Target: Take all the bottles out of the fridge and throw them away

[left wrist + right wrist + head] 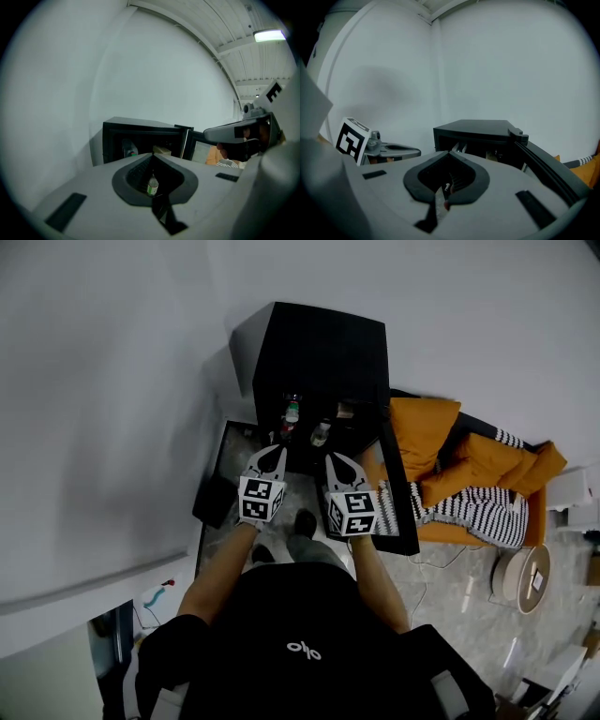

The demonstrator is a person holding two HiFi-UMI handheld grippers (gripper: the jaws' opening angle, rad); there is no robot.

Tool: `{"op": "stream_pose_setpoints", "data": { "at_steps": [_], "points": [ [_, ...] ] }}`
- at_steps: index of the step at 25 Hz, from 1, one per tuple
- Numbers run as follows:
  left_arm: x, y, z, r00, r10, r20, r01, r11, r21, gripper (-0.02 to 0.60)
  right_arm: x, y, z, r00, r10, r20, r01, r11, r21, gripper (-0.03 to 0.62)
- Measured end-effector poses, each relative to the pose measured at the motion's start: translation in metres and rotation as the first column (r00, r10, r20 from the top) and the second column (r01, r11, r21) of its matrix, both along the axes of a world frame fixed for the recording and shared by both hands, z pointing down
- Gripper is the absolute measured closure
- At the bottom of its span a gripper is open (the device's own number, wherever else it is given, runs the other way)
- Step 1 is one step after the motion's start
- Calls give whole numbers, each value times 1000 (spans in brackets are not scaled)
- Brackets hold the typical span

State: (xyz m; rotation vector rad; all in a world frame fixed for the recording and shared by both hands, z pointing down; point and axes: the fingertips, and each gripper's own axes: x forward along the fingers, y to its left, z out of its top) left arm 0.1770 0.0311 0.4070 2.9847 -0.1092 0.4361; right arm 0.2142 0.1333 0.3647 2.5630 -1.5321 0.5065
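Two bottles stand inside the open fridge (319,343): a green-labelled bottle (292,412) and a second bottle (321,434). Your left gripper (271,450) and right gripper (339,458) hover side by side before it, both clenched on nothing.

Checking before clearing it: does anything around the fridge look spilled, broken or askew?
Nothing stands out. The fridge has its door open, bottles sit inside, and no spill shows on the floor in front.

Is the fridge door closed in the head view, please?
No, the fridge door stands swung open, and bottles show inside the fridge.
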Motion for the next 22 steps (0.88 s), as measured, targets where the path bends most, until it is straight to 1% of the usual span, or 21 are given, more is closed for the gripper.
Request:
{"op": "stream_pose_setpoints", "data": {
  "at_steps": [4,7,12,16,22],
  "points": [
    [29,-7,22,998,-36,50,37,999,-9,580,21,0,6,1000,-7,8,7,1000,0,592],
    [52,-12,36,995,-53,81,54,998,-16,536,35,-1,11,1000,-21,11,21,1000,-4,592],
    [86,-24,58,986,-98,133,97,995,12,450,52,-6,26,998,-53,22,53,998,-14,592],
    [104,-36,79,975,-140,170,138,990,21,416,61,-8,42,996,-73,44,74,997,-25,592],
    [123,-52,109,955,-194,223,195,981,16,390,69,-9,57,993,-101,63,104,994,-45,592]
  ]
}}
